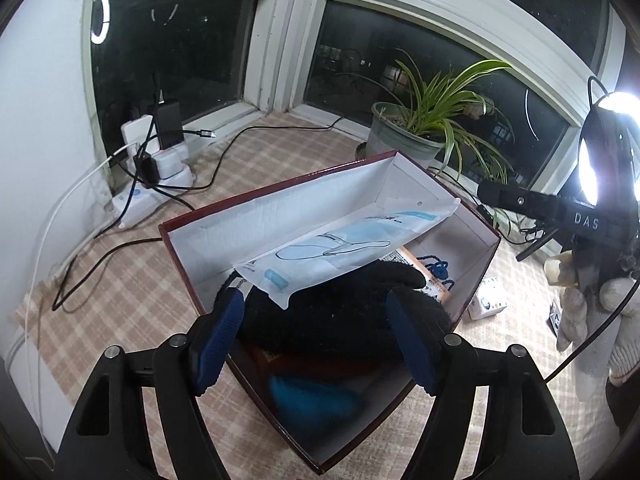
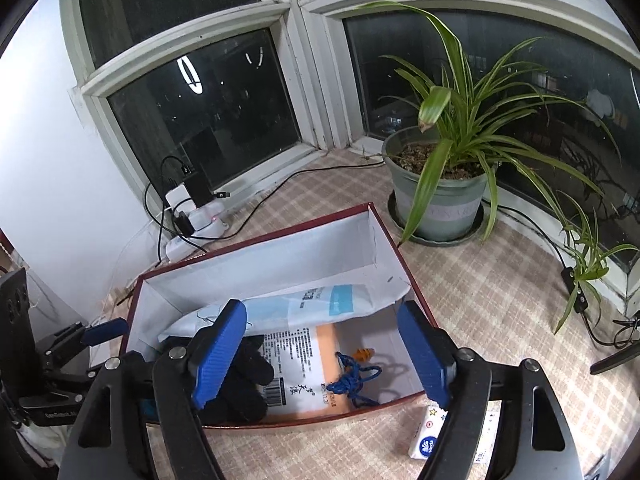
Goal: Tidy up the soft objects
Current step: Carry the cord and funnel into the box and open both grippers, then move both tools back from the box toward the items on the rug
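Observation:
A dark red box (image 1: 280, 184) (image 2: 256, 246) with a white inside stands on the checked cloth. In it a white-and-blue mask packet (image 1: 344, 248) (image 2: 304, 304) leans across a black glove (image 1: 340, 312) (image 2: 244, 380). An orange printed packet (image 2: 304, 360) and a knotted blue cord (image 2: 352, 380) lie on the floor of the box. A blue soft item (image 1: 312, 400) rests at its near corner. My left gripper (image 1: 316, 336) hangs open over the glove, one finger on each side. My right gripper (image 2: 322, 354) stands open above the box's front wall with nothing in it.
A potted spider plant (image 1: 404, 132) (image 2: 440, 200) stands behind the box by the window. A power strip with chargers and cables (image 1: 152, 172) (image 2: 196, 216) fills the left corner. A small tissue pack (image 1: 488, 304) (image 2: 432, 436) lies right of the box. A ring light (image 1: 608, 152) glares at the right.

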Motion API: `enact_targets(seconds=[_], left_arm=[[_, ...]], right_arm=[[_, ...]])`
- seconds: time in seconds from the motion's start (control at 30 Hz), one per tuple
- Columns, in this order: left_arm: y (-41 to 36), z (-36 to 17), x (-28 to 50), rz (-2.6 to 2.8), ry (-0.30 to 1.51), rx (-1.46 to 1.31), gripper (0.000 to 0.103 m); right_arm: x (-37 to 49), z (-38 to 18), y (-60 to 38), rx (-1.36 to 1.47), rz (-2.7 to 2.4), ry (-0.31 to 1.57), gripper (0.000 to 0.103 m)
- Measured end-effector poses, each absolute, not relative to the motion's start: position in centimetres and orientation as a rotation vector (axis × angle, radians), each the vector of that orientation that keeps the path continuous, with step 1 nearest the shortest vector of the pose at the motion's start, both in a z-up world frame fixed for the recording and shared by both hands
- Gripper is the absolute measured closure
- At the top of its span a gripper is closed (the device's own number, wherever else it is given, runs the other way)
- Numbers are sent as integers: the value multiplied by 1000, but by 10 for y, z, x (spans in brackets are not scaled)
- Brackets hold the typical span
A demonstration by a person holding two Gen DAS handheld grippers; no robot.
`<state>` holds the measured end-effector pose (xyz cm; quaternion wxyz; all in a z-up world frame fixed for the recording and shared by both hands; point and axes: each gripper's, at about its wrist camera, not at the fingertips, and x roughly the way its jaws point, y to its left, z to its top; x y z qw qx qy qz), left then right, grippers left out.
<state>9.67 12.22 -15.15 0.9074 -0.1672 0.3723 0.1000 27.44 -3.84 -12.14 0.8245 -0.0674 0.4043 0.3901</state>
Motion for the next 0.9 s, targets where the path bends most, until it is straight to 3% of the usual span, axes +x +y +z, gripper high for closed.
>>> enact_targets(seconds=[0.53,0.9], left_arm=[[109,-141,98,173,742,-342,29],[51,-126,110,-13,726,-284,29]], right_arm=[[277,-105,-90,-75,752,830,28],[256,-107,-194,64,635,821,28]])
